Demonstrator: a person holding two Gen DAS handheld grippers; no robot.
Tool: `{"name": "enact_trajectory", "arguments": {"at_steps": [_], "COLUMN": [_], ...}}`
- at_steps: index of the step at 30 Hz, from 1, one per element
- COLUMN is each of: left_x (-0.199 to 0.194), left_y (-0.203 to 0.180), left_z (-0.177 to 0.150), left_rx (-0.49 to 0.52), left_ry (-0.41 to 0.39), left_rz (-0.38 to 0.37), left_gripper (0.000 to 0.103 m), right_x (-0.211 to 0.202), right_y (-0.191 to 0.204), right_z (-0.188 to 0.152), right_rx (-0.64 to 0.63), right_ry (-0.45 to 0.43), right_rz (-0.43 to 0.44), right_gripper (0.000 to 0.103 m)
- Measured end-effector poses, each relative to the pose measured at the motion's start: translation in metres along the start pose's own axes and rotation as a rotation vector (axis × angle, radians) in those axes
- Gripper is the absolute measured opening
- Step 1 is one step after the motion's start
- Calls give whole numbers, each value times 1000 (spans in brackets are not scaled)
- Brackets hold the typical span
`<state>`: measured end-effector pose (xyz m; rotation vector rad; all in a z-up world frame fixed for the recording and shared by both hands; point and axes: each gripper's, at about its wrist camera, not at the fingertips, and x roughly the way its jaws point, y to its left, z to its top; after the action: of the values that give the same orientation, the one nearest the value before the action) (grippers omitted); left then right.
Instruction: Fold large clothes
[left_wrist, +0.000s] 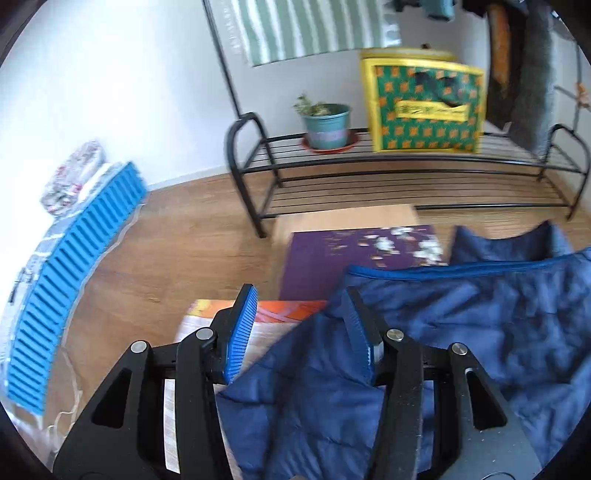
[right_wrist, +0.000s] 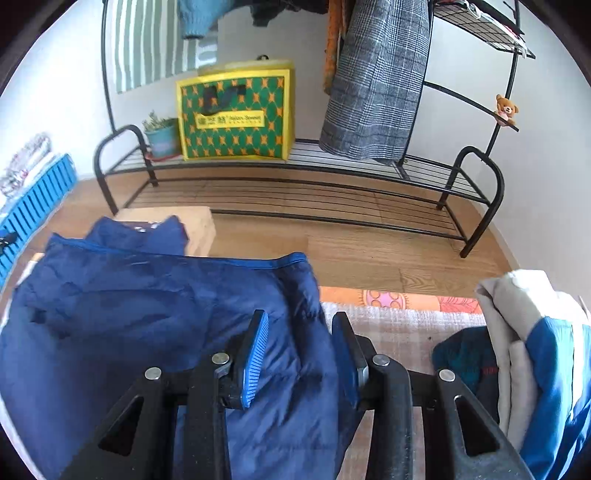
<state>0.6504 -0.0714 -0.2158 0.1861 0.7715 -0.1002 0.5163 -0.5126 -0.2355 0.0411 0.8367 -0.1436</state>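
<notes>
A navy quilted jacket (left_wrist: 461, 317) lies spread on a patterned cloth surface; it also shows in the right wrist view (right_wrist: 147, 302). My left gripper (left_wrist: 301, 299) is open at the jacket's left edge, with a fold of the fabric lying between its blue-padded fingers (left_wrist: 242, 334). My right gripper (right_wrist: 301, 321) is open over the jacket's right edge, the fabric bunched between its fingers (right_wrist: 255, 354). Neither jaw is closed on the cloth.
A black metal rack (right_wrist: 295, 173) stands behind, holding a potted plant (left_wrist: 327, 123), a green-yellow bag (right_wrist: 236, 114) and a hanging plaid coat (right_wrist: 376, 81). A blue ribbed crate (left_wrist: 74, 277) is left. A purple folded cloth (left_wrist: 351, 254) lies ahead. Stacked clothes (right_wrist: 535, 350) sit right.
</notes>
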Motion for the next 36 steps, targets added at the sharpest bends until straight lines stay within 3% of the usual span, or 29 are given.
{"name": "enact_trajectory", "arguments": {"at_steps": [3,5,7,10,12,14,18,21,22,24,26,31,33,36], "left_x": [-45,-54,-53,-27,0,3,-12,-61,-78,-103,-115,-104,-88,-83], "left_y": [-60,-106,-146,-187,-200,-206,-192,-166,-158,-149,-151,-182,-190,-189], "left_z": [-17,-29,-38,-48,-61,-68,-57,-58,-62,-78,-96,-137,-150,-154], "left_rx": [86,176,235,266,246,258,215,146,129,114,121,215,218,197], "left_ry": [6,30,47,94,175,117,113,20,-6,-30,-16,13,53,47], "left_rz": [-190,-257,-280,-236,-252,-225,-212,-249,-266,-287,-319,-256,-241,-250], "left_gripper": [50,50,50,50,50,50,50,50,50,50,50,50,50,50], "right_x": [-43,-59,-65,-51,-38,-35,-56,-85,-92,-104,-111,-113,-107,-96], "right_y": [21,40,58,80,88,91,74,46,36,17,4,-19,-22,-22], "right_z": [-33,-60,-84,-111,-128,-136,-142,-157,-165,-181,-194,-221,-229,-237], "right_rx": [-59,-104,-141,-170,-177,-179,-77,63,114,202,287,496,580,664], "right_ry": [-4,10,26,96,145,144,91,38,19,3,13,34,58,84], "right_rz": [101,134,140,151,143,137,176,181,175,157,143,124,159,230], "right_gripper": [38,40,40,40,40,40,41,70,75,75,76,81,83,83]}}
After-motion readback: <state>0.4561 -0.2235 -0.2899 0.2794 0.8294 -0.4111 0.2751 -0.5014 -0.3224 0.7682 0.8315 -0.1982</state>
